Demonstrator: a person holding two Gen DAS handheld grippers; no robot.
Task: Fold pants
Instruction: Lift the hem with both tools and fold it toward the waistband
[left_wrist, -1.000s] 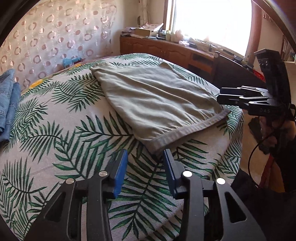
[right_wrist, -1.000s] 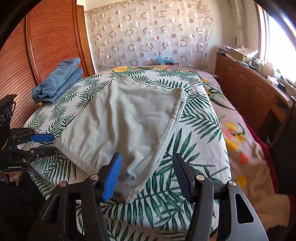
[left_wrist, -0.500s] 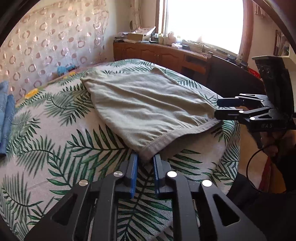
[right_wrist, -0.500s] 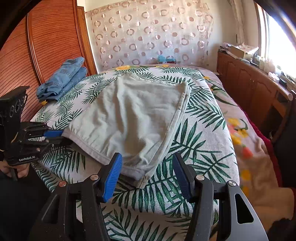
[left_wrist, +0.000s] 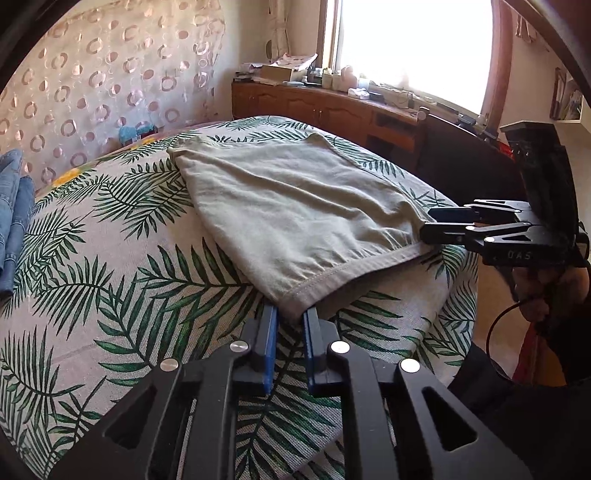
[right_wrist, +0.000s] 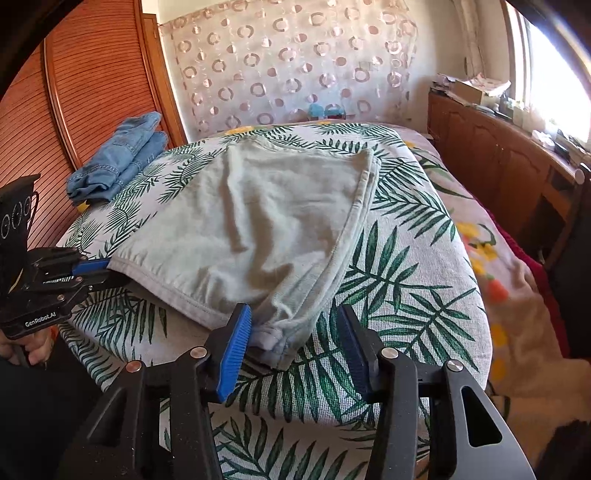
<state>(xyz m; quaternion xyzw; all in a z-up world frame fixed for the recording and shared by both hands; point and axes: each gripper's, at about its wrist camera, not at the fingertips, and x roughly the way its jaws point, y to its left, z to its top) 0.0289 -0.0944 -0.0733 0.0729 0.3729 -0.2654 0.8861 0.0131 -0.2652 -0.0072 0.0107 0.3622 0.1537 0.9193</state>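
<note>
Pants (left_wrist: 295, 206), grey-green and already doubled, lay flat on the leaf-print bed (left_wrist: 110, 280) with the hemmed edge toward the operator. Left gripper (left_wrist: 290, 317) had closed since a second earlier, when its jaws stood wide short of the hem; its pads now pinched the near hem corner. Right gripper (right_wrist: 295, 328) had advanced from just short of the cloth to straddle the other hem corner, jaws remaining wide apart and holding nothing. Judgement: one corner was secured; the right needed to close before the hem could be lifted and folded toward the far end. Jeans (right_wrist: 118, 162) lay well apart.
</note>
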